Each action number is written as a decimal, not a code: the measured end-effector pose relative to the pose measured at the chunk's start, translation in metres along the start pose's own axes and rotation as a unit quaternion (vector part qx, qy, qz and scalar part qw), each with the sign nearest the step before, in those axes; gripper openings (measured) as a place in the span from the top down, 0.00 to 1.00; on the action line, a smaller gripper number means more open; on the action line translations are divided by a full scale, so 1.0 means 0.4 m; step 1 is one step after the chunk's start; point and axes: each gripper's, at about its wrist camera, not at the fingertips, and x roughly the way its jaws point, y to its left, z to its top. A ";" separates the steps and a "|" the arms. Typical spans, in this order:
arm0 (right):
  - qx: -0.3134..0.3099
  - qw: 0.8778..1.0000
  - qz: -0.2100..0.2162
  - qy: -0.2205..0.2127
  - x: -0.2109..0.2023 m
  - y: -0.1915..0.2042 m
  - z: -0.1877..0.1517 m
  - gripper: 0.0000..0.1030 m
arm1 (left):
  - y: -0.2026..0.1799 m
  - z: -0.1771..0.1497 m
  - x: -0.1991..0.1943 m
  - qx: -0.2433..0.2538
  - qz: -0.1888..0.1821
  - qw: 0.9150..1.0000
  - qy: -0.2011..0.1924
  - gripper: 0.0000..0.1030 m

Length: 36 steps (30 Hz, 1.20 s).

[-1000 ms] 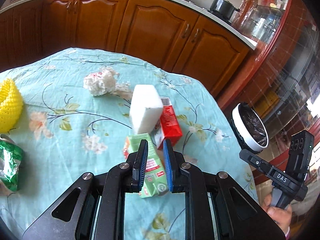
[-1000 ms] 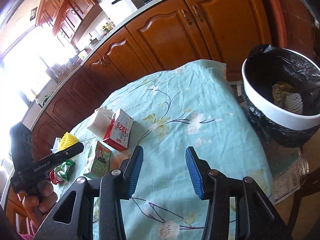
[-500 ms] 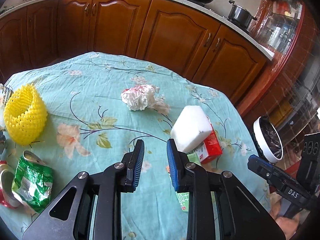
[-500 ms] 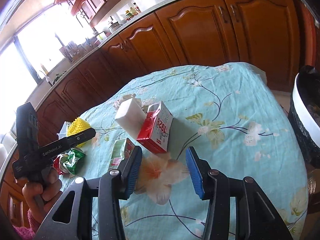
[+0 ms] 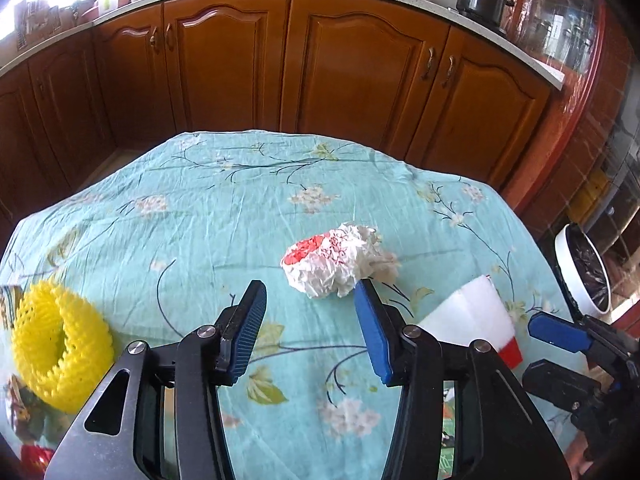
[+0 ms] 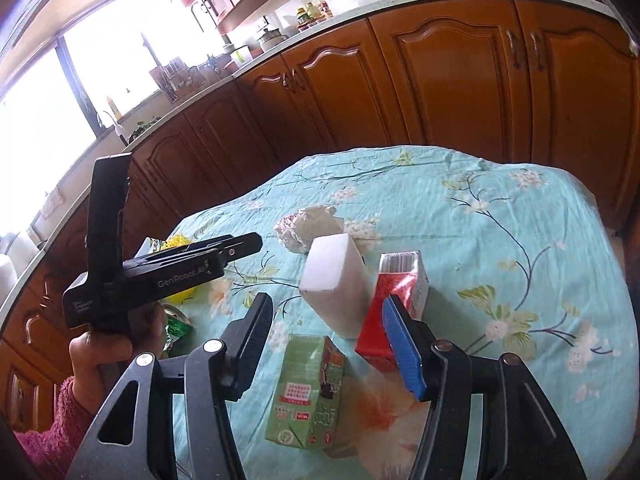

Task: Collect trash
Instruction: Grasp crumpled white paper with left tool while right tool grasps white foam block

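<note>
A: Counter (image 5: 168,216), trash scattered. Bin (image 5: 582,276) far right of left gripper (image 5: 310,320). Both released?

B: Yes, both spread, empty. Step, I judge: reaching for pickups. White block (image 6: 334,280) and red carton (image 6: 394,300) stand ahead of right gripper (image 6: 330,344); green carton (image 6: 310,392) lies between its fingers.

A: Crumpled paper (image 5: 340,262)?

B: Just ahead of left gripper, slightly right. Next: advance, centre, clench.
</note>
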 end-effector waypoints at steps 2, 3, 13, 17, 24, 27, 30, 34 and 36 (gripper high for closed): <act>-0.010 1.000 0.000 0.005 0.026 0.011 0.012 0.43 | -0.006 0.018 0.026 0.015 0.004 1.000 0.005 0.52; -0.016 1.000 -0.002 0.006 0.039 0.016 0.017 0.43 | -0.010 0.025 0.038 0.022 0.005 1.000 0.009 0.52; -0.028 0.999 -0.014 0.031 0.111 -0.002 0.024 0.67 | -0.045 0.035 0.125 0.049 0.003 0.998 0.040 0.64; -0.023 1.000 -0.003 0.021 0.090 -0.006 0.018 0.69 | -0.041 0.035 0.109 0.038 -0.005 0.999 0.034 0.70; -0.005 1.000 0.020 -0.010 0.003 -0.006 0.011 0.70 | -0.034 0.013 0.019 0.008 -0.020 1.000 0.010 0.71; 0.002 0.999 0.022 -0.024 -0.038 -0.016 0.009 0.70 | -0.047 0.003 -0.029 0.003 -0.030 1.000 -0.005 0.71; 0.015 0.999 0.024 -0.039 -0.081 -0.037 0.007 0.69 | -0.068 -0.001 -0.075 0.003 -0.045 0.999 -0.020 0.71; 0.032 0.997 0.022 -0.065 -0.140 -0.066 0.006 0.69 | -0.110 0.000 -0.130 0.008 -0.065 0.997 -0.036 0.71; 0.036 0.996 0.018 -0.079 -0.171 -0.079 0.006 0.69 | -0.140 -0.001 -0.152 0.015 -0.078 0.996 -0.041 0.71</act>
